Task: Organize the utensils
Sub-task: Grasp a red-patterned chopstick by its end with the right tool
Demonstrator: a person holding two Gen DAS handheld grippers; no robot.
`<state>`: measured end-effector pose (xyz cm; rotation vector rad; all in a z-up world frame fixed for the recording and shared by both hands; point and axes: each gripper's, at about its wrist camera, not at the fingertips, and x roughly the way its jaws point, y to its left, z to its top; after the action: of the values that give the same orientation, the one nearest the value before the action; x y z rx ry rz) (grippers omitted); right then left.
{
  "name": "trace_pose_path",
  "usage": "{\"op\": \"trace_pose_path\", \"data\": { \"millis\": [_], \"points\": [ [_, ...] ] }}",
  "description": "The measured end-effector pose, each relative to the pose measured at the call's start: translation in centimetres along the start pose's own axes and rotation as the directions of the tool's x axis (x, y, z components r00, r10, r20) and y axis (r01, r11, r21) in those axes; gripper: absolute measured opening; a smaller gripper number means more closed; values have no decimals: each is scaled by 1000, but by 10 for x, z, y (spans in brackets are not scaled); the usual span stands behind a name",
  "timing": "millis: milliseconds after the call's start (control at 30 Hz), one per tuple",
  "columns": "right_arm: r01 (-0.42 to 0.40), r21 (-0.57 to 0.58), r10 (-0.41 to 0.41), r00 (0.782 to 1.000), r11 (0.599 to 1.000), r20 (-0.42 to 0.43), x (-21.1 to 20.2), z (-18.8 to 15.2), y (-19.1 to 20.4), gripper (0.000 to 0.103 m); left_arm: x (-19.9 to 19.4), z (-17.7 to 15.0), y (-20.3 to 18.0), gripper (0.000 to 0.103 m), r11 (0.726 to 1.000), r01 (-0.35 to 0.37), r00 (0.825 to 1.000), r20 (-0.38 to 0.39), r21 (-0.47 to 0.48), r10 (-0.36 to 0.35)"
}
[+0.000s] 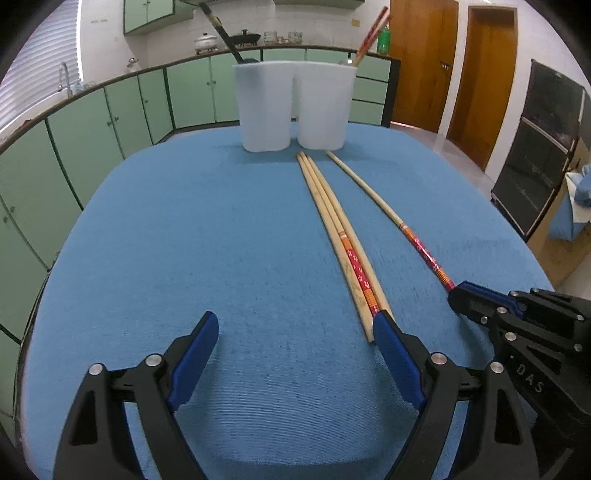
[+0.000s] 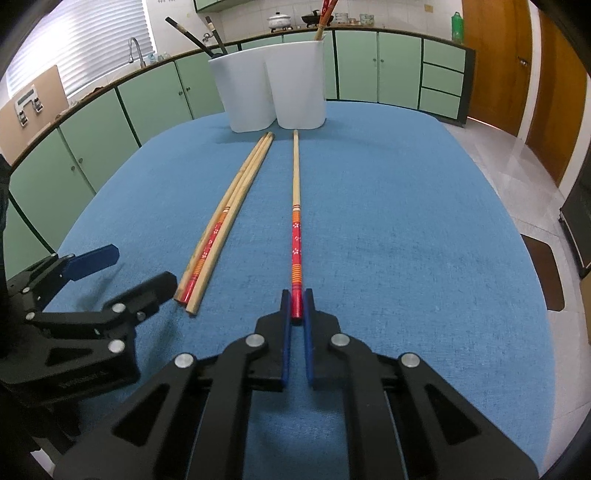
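A white two-compartment holder (image 1: 293, 105) (image 2: 271, 90) stands at the far side of the blue table. It holds dark utensils on the left and red-patterned chopsticks on the right. Three chopsticks (image 1: 341, 240) (image 2: 221, 225) lie bundled on the cloth. A single red-ended chopstick (image 2: 296, 221) (image 1: 391, 218) lies to their right. My right gripper (image 2: 296, 301) (image 1: 458, 295) is shut on its red end at table level. My left gripper (image 1: 295, 328) (image 2: 142, 267) is open and empty, its right finger beside the bundle's near ends.
The blue table cloth (image 1: 221, 240) (image 2: 406, 221) covers the table. Green cabinets (image 1: 92, 122) and a counter with a sink, pots and a green bottle (image 2: 457, 26) run behind. Wooden doors (image 1: 454, 74) and a dark cabinet (image 1: 543, 147) stand at the right.
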<state>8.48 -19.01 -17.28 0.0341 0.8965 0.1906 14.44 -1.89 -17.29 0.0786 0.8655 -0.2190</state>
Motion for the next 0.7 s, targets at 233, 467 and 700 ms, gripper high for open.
{"op": "trace_pose_path", "data": {
  "millis": [233,467,700],
  "points": [
    [-12,11,12,1000,1000,-1,0,1,-2,5,4,0,-3,86,1000,9,1000,-29,6,-9],
    [-23,21,23,1000,1000,-1,-1,1,-5,5,1,-2,20,86,996,-19,1000,-27,-83,17],
    [-29,26,29,1000,999,-2,-1,1,-5,6,-6,-4,14,86,998,5,1000,1,-56,-5]
  ]
}}
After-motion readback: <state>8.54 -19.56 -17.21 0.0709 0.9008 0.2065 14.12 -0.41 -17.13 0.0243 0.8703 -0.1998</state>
